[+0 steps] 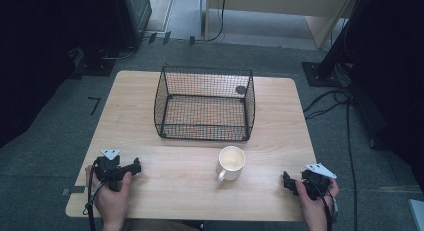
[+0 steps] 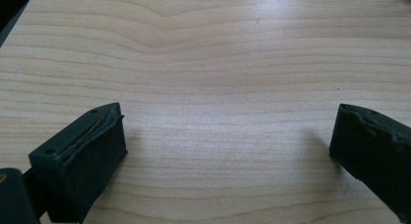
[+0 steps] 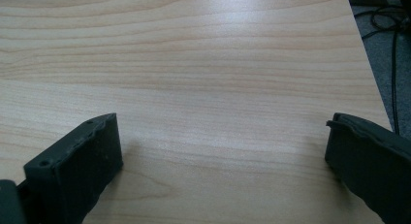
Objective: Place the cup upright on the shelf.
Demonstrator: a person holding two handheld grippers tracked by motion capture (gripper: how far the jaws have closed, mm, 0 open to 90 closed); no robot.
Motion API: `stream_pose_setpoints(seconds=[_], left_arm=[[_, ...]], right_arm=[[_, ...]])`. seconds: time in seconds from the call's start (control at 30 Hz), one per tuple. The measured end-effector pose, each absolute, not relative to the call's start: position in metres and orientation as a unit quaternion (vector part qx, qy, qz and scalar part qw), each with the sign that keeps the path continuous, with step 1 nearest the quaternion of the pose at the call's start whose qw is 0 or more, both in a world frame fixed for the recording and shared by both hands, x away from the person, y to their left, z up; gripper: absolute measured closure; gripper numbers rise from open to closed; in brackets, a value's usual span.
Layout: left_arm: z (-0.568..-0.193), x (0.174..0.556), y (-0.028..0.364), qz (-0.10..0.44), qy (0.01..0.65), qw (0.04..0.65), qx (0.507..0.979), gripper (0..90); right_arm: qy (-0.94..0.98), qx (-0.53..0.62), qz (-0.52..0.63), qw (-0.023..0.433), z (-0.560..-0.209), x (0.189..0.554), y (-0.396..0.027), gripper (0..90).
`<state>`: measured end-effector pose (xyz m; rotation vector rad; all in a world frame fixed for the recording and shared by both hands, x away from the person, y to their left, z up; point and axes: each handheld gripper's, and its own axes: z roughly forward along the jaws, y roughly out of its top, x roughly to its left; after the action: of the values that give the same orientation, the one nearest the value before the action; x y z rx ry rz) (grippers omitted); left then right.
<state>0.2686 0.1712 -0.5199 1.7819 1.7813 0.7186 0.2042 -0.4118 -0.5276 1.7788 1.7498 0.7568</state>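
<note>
**Mug and basket run: basically nothing done yet at this point**

So at this moment the whole thing looked like it was sitting at the start line. The white mug stood upright on the desk, lower middle of the high view, handle pointing toward the bottom left of the frame, and it looked empty as far as I could tell. The black wire basket sat just above it in the centre of the frame, near the mug but not touching, and there was nothing inside it.

Both hands were parked at the bottom edge. The left gripper was in the lower left, well apart from the mug, and the right gripper was in the lower right, a bit nearer to it but still clear. In the left gripper view the jaws stood wide apart with bare wood between them, holding nothing. Same story in the right gripper view: jaws spread wide, empty, desk edge and grey floor off to the upper right.

My read: the job was probably getting the mug into the basket, and none of it had happened. Reach, grab, lift and drop-off were all left to do.
</note>
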Motion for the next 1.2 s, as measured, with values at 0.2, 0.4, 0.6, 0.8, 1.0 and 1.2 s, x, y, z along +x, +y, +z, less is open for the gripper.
stream_pose_setpoints(seconds=[0.2, 0.4, 0.6, 0.8, 1.0, 1.2], left_arm=[[-0.520, 0.269, 0.171, 0.265, 0.657, 0.258, 0.657, 0.0], [-0.520, 0.269, 0.171, 0.265, 0.657, 0.258, 0.657, 0.0], [-0.520, 0.269, 0.171, 0.265, 0.655, 0.259, 0.658, 0.0], [-0.520, 0.269, 0.171, 0.263, 0.653, 0.259, 0.661, 0.0], [-0.520, 0.269, 0.170, 0.263, 0.651, 0.259, 0.663, 0.0], [-0.520, 0.269, 0.170, 0.263, 0.649, 0.260, 0.665, 0.0]], right_arm=[[0.648, 0.655, 0.277, 0.271, -0.527, 0.202, -0.412, 0.0], [0.652, 0.650, 0.276, 0.276, -0.524, 0.201, -0.403, 0.0], [0.660, 0.640, 0.282, 0.274, -0.518, 0.204, -0.393, 0.0], [0.667, 0.628, 0.288, 0.278, -0.506, 0.209, -0.378, 0.0], [0.675, 0.619, 0.295, 0.271, -0.502, 0.212, -0.364, 0.0], [0.683, 0.604, 0.310, 0.269, -0.495, 0.212, -0.348, 0.0]])
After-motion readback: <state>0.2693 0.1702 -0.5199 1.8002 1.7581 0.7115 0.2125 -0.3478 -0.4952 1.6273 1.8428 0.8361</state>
